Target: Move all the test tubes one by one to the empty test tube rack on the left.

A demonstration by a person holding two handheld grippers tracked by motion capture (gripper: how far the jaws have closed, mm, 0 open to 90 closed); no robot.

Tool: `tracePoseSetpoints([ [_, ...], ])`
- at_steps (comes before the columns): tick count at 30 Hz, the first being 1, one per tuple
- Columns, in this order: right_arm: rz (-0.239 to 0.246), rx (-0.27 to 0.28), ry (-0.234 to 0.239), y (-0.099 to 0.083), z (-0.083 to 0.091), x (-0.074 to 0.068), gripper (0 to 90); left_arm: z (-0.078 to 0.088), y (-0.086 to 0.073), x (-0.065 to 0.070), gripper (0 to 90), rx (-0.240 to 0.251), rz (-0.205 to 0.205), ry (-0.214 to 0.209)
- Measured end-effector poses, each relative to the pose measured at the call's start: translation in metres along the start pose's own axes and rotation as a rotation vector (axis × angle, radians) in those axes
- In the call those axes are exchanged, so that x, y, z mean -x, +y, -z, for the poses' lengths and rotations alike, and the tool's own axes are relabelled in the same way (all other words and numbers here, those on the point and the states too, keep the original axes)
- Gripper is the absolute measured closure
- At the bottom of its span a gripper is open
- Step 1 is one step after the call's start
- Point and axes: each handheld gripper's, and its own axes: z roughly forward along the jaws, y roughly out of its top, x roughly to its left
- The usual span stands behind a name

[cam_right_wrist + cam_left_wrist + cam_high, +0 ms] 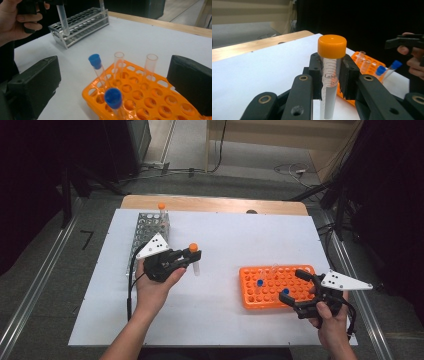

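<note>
The left gripper (pixel 192 256) clamps the orange-capped tube (pixel 331 75) above the desk (pixel 220 240) left of the orange rack (pixel 272 285) (likely its destination), while the right gripper (pixel 299 287) gapes empty over that rack.

metal rack (pixel 150 232), white tabletop (pixel 225 240), floor cables (pixel 292 169)

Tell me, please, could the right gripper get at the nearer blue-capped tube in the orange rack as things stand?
Probably yes: the right gripper is open and empty, and the blue-capped tube stands just ahead between its jaws.
</note>
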Motion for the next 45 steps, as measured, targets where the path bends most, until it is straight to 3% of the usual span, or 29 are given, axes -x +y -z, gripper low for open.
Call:
tracePoseSetpoints([
  [9,-0.036,-0.003,-0.045,-0.008,0.007,0.018,0.0,-0.001,0.01,-0.024,74.8,0.016,0.009,0.058],
  [16,-0.074,0.006,-0.076,-0.014,0.014,0.032,0.0,-0.003,0.022,-0.042,74.8,0.023,-0.001,0.142],
  [23,-0.113,0.009,-0.112,-0.021,0.02,0.046,0.0,-0.001,0.031,-0.068,74.8,0.037,0.023,0.21],
  [28,-0.133,0.011,-0.127,-0.025,0.022,0.052,0.0,0.002,0.037,-0.084,74.8,0.045,0.011,0.242],
  [34,-0.155,0.007,-0.139,-0.029,0.022,0.058,0.0,0.001,0.043,-0.104,74.8,0.063,0.04,0.287],
  [36,-0.16,0.005,-0.146,-0.03,0.022,0.06,0.0,-0.001,0.046,-0.112,74.8,0.078,0.067,0.296],
  [41,-0.161,0.001,-0.157,-0.033,0.023,0.063,0.0,-0.007,0.053,-0.13,74.8,0.09,0.062,0.369],
  [45,-0.173,-0.006,-0.168,-0.035,0.022,0.066,0.0,-0.011,0.049,-0.144,74.8,0.093,0.085,0.417],
])
